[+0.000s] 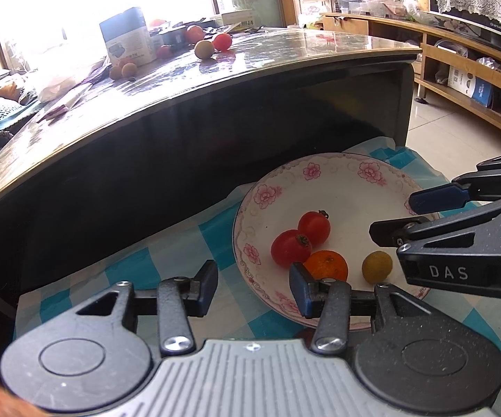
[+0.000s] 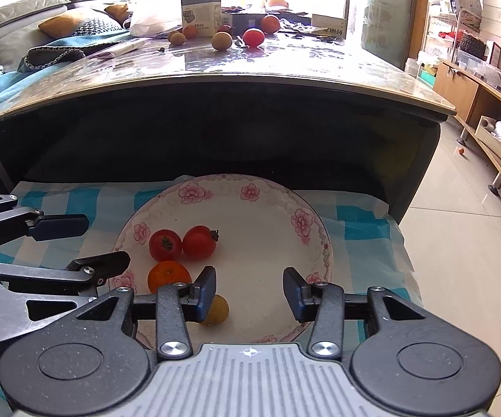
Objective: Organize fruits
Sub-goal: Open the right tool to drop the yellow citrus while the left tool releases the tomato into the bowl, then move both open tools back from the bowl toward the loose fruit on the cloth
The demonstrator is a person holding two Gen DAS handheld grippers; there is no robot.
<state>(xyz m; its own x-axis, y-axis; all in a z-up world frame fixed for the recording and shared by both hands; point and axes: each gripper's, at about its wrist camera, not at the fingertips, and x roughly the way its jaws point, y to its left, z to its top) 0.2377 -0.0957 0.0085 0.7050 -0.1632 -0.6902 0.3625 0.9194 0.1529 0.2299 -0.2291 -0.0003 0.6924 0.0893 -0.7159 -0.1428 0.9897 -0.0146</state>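
Observation:
A white plate with pink flowers point(image 1: 341, 177) point(image 2: 250, 191) lies on a blue checked cloth. It holds two red tomatoes point(image 1: 290, 247) point(image 2: 199, 242), a small orange point(image 1: 328, 264) point(image 2: 167, 275) and a yellow-green fruit point(image 1: 376, 267) point(image 2: 220, 310). My left gripper point(image 1: 254, 286) hovers open over the plate's near left rim, holding nothing. My right gripper point(image 2: 249, 293) is open above the plate's near side, its left finger just beside the yellow-green fruit. Each gripper shows in the other's view: right gripper point(image 1: 403, 215), left gripper point(image 2: 101, 243). More fruits point(image 1: 204, 48) point(image 2: 253, 37) sit on the glossy table.
The dark glossy table point(image 1: 285, 59) point(image 2: 285, 69) rises right behind the plate, with a box point(image 1: 128, 37) point(image 2: 200, 10) and clutter on top. A sofa with cushions point(image 2: 42, 27) stands left. Wooden shelving point(image 2: 493, 111) lines the right wall beside tiled floor point(image 2: 459, 243).

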